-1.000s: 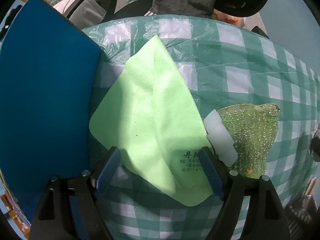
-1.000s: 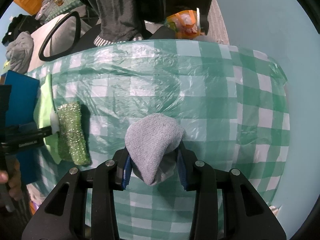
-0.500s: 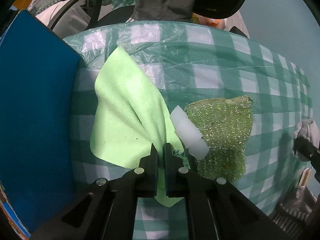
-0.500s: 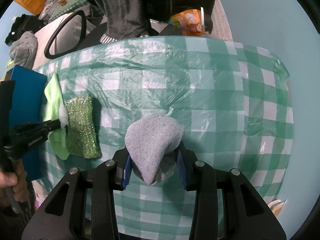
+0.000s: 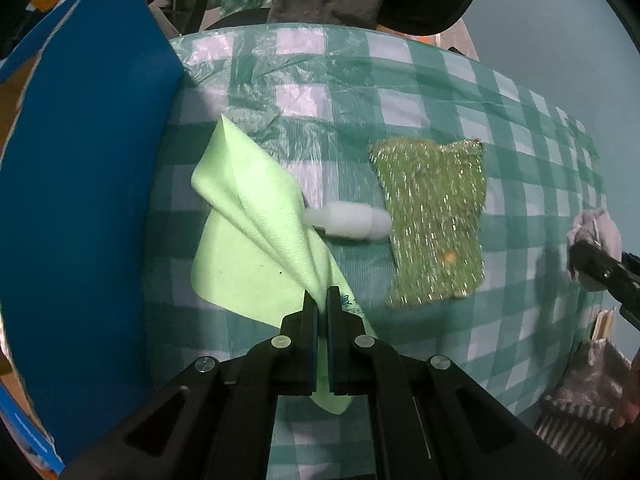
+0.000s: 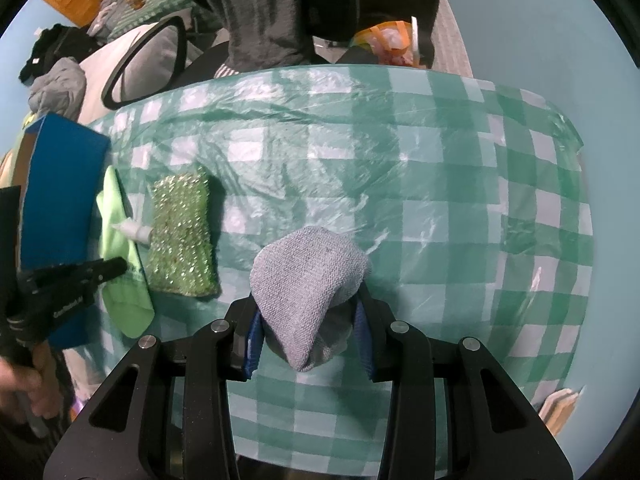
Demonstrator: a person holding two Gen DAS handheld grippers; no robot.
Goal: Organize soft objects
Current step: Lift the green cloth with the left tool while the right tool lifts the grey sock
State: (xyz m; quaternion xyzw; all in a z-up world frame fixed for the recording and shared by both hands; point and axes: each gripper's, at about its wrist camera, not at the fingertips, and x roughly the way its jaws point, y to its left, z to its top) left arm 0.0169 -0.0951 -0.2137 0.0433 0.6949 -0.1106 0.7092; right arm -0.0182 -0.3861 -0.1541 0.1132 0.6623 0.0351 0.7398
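Note:
My left gripper [image 5: 319,300] is shut on a light green cloth [image 5: 256,232], pinching a fold near its printed corner so the cloth rises in a ridge off the table. To its right lies a white foam piece [image 5: 352,222] and a glittery green scrub pad [image 5: 434,220]. My right gripper [image 6: 308,312] is shut on a bunched grey cloth [image 6: 308,272] held above the checked tablecloth [image 6: 440,200]. In the right wrist view the green cloth [image 6: 120,240], the pad [image 6: 182,236] and the left gripper [image 6: 116,266] sit at the far left.
A blue box [image 5: 80,200] stands along the table's left side, close to the green cloth. A person's grey trousers [image 6: 264,12] and a chair [image 6: 140,64] are beyond the far table edge. A striped bag [image 5: 580,400] sits off the right edge.
The left jaws went from wide open over the green cloth to shut on it, then lifted it into a ridge. The right gripper kept its hold on the grey cloth.

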